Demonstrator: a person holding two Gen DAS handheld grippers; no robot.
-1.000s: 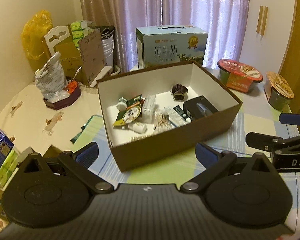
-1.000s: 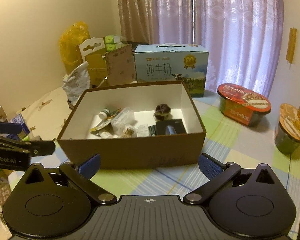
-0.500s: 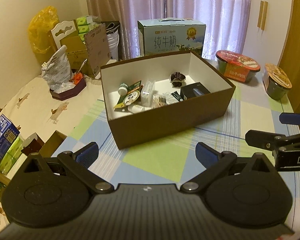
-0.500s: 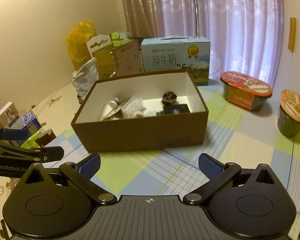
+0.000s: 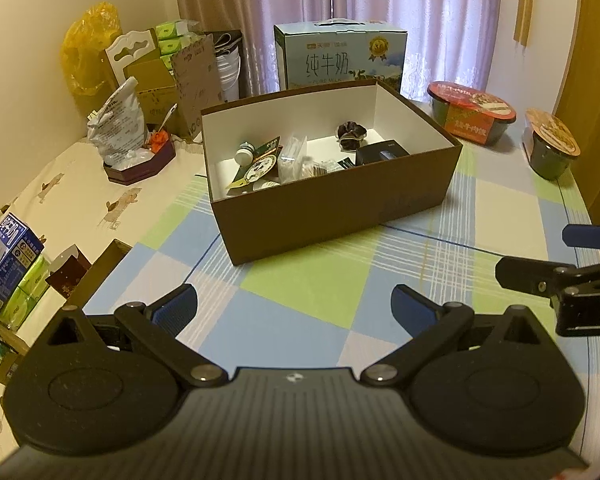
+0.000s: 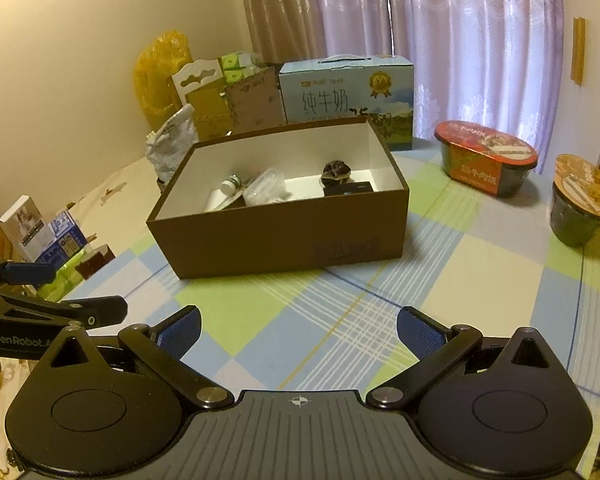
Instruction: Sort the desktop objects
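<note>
A brown cardboard box (image 5: 340, 216) (image 6: 284, 236) with a white inside stands on the checked tablecloth. In it lie a small white bottle (image 5: 245, 153), a clear plastic packet (image 5: 294, 156), a dark scrunchie (image 5: 351, 134), a black box (image 5: 382, 151) and other small items. My left gripper (image 5: 294, 304) is open and empty, well in front of the box. My right gripper (image 6: 298, 330) is open and empty too, in front of the box. Each gripper shows at the side of the other's view.
A blue milk carton (image 5: 340, 60) stands behind the box. Two instant-food bowls (image 5: 472, 114) (image 5: 552, 148) sit at the right. A bag in a dark tray (image 5: 136, 156), cartons and a yellow bag (image 5: 86, 52) crowd the left. Small boxes (image 5: 8, 252) lie off the table's left edge.
Both grippers have pulled back from the box, which now looks smaller and farther away. Both stay open and empty.
</note>
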